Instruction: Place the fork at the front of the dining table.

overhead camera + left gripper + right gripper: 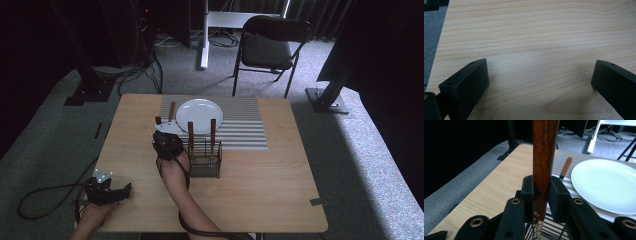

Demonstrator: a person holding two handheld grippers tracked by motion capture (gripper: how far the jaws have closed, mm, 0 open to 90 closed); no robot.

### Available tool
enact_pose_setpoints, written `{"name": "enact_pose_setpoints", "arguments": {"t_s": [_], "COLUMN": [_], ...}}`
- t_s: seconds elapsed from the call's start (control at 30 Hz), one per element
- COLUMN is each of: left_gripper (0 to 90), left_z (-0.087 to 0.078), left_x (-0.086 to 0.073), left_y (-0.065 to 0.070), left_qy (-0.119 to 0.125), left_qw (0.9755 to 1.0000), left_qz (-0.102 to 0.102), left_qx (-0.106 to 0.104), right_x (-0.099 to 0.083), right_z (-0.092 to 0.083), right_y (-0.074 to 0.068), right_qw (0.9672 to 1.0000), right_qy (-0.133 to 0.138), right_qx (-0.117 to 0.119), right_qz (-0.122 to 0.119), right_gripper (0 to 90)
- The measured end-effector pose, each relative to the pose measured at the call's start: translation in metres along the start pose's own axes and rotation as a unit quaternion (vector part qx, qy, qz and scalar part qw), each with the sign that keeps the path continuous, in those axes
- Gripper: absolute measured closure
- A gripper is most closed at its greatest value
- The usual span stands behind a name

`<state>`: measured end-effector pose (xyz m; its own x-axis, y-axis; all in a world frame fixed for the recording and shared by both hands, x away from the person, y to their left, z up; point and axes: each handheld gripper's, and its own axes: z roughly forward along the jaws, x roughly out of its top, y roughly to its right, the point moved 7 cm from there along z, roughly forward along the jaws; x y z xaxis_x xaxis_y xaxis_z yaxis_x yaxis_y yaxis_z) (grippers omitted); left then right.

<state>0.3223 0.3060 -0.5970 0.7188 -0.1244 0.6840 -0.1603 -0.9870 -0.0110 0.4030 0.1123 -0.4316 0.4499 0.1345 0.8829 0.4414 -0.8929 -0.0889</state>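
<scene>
Gripping upright wooden handle (545, 157), your right gripper (541, 192) has both jaws pressed against it, just left of wire caddy (205, 161). Two more handles stand in caddy. White plate (199, 116) lies on striped mat (245, 131), another utensil (565, 167) beside it. Your left gripper (540, 82) hovers over bare table (536, 32), jaws spread wide, holding nothing.

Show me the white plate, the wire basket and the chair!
white plate (199, 115), high view, its middle.
wire basket (205, 165), high view, front wall.
folding chair (266, 50), high view, its seat.
</scene>
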Motion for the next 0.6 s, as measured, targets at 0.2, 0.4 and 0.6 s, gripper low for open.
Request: {"name": "enact_pose_setpoints", "arguments": {"t_s": [0.2,0.4,0.6], "left_gripper": [1.1,1.1,1.1], "left_z": [0.000,0.000,0.000], "left_x": [0.000,0.000,0.000], "left_y": [0.000,0.000,0.000], "left_qy": [0.000,0.000,0.000], "left_qw": [1.0000,1.0000,1.0000], "left_qz": [0.000,0.000,0.000], "left_qx": [0.000,0.000,0.000], "right_x": [0.010,0.018,0.033], "right_z": [-0.006,-0.013,-0.023], "right_y": [0.002,0.006,0.008], "right_qw": [1.0000,0.9999,0.9997], "right_qy": [0.005,0.011,0.025], "right_qx": [0.000,0.001,0.002], "right_qz": [-0.003,-0.003,-0.008], "right_gripper": [75.8,75.9,75.9]}}
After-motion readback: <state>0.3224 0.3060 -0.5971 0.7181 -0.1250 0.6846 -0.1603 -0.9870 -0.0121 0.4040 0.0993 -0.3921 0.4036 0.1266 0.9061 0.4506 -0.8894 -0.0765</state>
